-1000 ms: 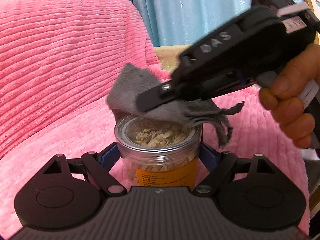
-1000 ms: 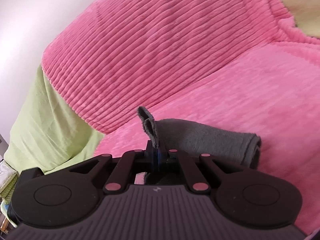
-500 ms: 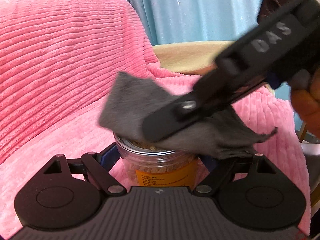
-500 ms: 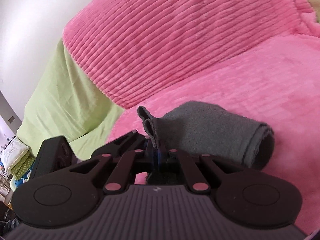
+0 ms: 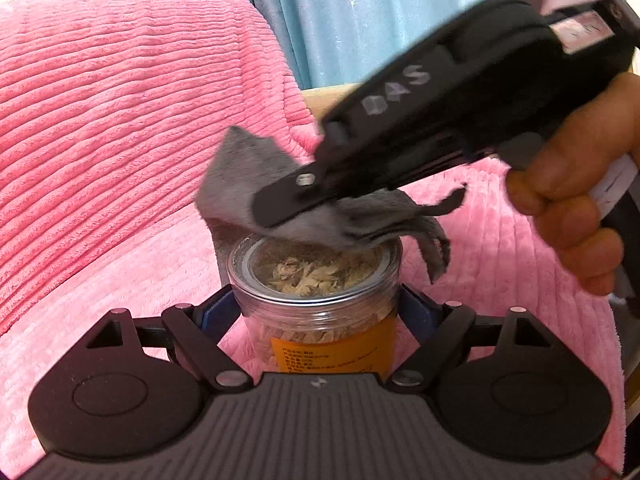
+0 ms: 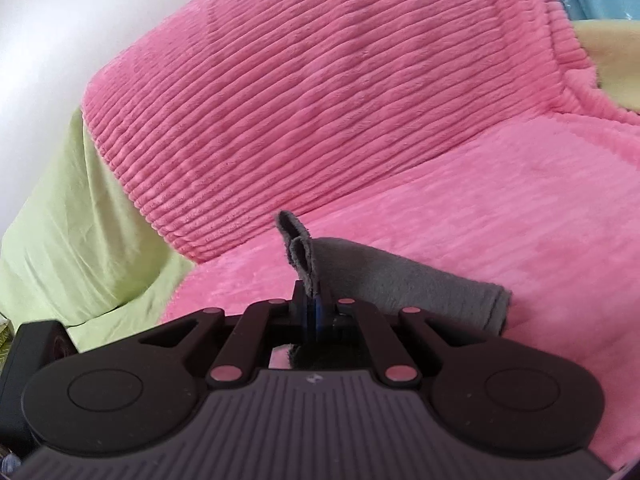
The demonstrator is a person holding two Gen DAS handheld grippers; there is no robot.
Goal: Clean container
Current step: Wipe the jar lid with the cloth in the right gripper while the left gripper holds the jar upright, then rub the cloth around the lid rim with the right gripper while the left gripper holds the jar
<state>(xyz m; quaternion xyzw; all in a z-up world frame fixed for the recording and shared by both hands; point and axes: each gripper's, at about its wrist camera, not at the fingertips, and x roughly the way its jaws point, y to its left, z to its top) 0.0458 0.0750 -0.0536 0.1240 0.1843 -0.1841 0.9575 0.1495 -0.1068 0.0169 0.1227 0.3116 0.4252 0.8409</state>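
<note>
- Setting: a pink ribbed plush cover [image 5: 120,128] drapes a seat and its backrest; a blue star-print curtain [image 5: 360,20] hangs behind, and a green sheet [image 6: 80,220] shows at one side in the right wrist view.
- Task item: a clear plastic jar [image 5: 316,300] stands upright on the pink cover, holding pale dried flakes under a transparent lid.
- Left gripper [image 5: 320,312]: its jaws are clamped on the jar's sides, one blue-padded finger at each flank, steadying it.
- Right gripper [image 6: 314,312]: jaws pinched tight on a folded grey cloth [image 5: 320,216]; the person's hand [image 5: 572,208] grips the handle at the right of the left wrist view.
- Key relation: the jar's long axis is vertical and its lid faces up; the cloth lies directly above, touching the lid along the rim farthest from the left wrist camera, with the right gripper coming in from the upper right, slanting down. The nearer part of the lid is uncovered.
- Judgement: the lid wipe is in hand; the next stroke calls for the cloth to be drawn toward the left gripper across the bare part.
- Markings: "DAS" in pale letters on the right gripper's body. The jar bears an orange label [image 5: 332,348] with small print, too fine to read.
</note>
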